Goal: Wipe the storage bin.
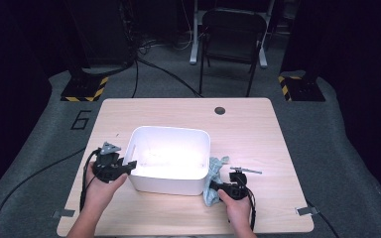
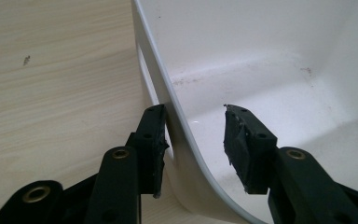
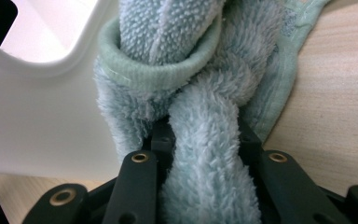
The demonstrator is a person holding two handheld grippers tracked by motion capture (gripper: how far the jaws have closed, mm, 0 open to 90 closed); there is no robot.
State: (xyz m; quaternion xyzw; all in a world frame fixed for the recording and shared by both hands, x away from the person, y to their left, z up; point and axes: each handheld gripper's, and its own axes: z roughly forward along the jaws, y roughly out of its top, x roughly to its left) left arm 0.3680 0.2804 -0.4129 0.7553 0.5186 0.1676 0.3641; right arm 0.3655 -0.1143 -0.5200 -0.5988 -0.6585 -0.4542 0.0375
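- pale blue cloth (image 3: 200, 154) is pinched in right gripper (image 1: 226, 189); it may snag on tub (image 1: 170, 186) beside.
- left gripper (image 2: 193, 140) stands wide astride tub wall; tub may slide.

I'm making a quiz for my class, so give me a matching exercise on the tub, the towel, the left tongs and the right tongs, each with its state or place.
Things:
1. tub
2. towel
3. left tongs
4. right tongs

States:
A. open astride the tub's wall
B. shut on light blue cloth
C. white, in the middle of the table
D. bunched against the tub's right side

Pairs: 1-C, 2-D, 3-A, 4-B
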